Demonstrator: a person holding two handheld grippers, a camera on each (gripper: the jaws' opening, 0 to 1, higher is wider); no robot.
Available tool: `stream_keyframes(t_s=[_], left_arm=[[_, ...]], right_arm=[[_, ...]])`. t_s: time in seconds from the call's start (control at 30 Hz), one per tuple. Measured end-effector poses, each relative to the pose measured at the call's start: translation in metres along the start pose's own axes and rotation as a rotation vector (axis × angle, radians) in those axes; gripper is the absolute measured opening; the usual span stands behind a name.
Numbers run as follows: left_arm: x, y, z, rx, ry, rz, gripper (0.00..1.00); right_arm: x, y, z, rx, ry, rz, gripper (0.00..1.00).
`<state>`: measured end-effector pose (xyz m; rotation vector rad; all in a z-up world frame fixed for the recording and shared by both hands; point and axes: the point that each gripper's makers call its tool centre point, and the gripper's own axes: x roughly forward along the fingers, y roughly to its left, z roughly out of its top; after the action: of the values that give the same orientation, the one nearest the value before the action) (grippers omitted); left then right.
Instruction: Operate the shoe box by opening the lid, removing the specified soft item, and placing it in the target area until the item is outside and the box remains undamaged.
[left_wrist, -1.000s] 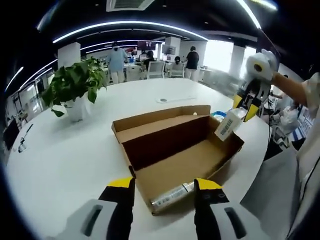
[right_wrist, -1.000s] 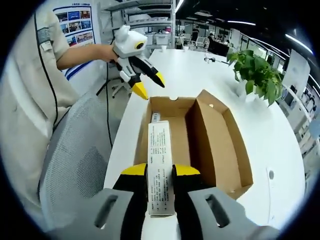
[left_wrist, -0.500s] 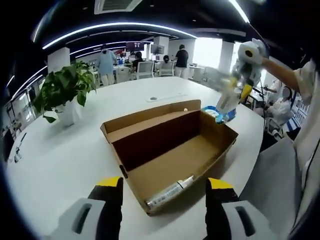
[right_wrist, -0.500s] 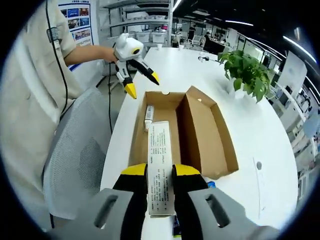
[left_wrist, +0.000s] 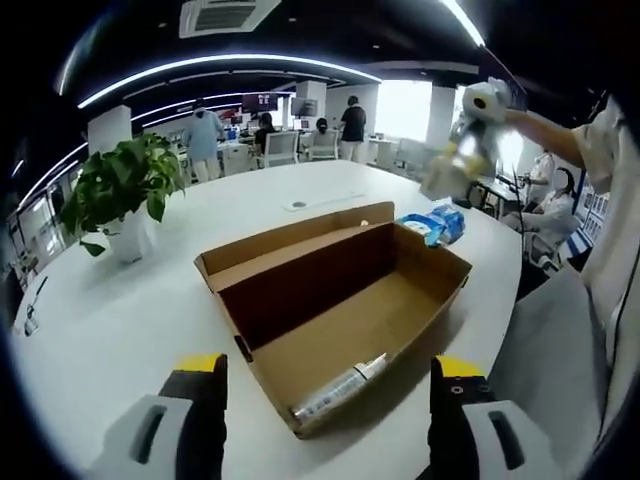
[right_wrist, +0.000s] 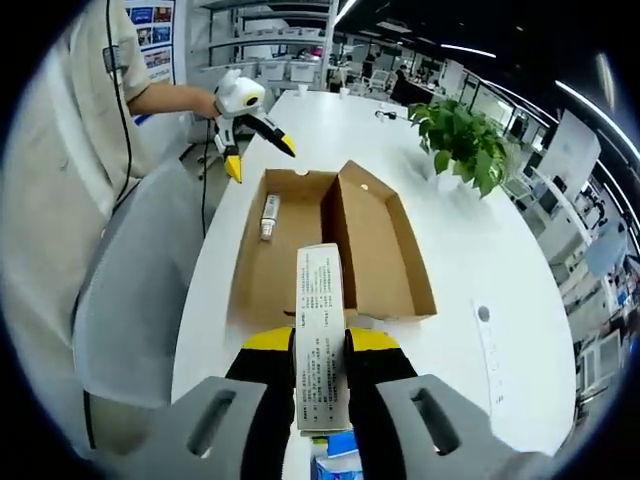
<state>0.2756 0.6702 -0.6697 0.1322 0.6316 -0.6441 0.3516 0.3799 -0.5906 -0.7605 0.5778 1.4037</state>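
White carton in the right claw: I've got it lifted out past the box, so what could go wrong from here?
The right claw pinches the white carton only at its lower end, with most of it cantilevered forward; it could pivot or slip. The blue packet lies close to the shoe box, near the table edge, so a careless set-down might knock it. A tube lies inside the box.

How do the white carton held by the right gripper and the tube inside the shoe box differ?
The white carton is a flat-sided box with printed text; the tube is thin and rounded. The carton is clamped between the right gripper jaws, outside and above the shoe box; the tube lies loose on the box floor near one end wall. The carton looks larger. Both are long and pale.
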Motion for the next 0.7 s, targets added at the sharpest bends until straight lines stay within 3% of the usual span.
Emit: stream_keyframes(t_s=[0.17,0.4,0.7], left_arm=[[0.002,-0.003,-0.003,0.014,-0.002,-0.022,0.90],[0.004,-0.007,0.004,0.018,-0.040,-0.050,0.97],[0.008,-0.010,0.004,0.015,-0.049,-0.085,1.00]], right_arm=[[-0.011,-0.013,-0.014,-0.008,0.011,-0.027,0.16],[-0.026,-0.034,-0.040,0.000,0.036,-0.061,0.16],[-0.032,-0.049,-0.067,0.007,0.074,-0.063,0.16]])
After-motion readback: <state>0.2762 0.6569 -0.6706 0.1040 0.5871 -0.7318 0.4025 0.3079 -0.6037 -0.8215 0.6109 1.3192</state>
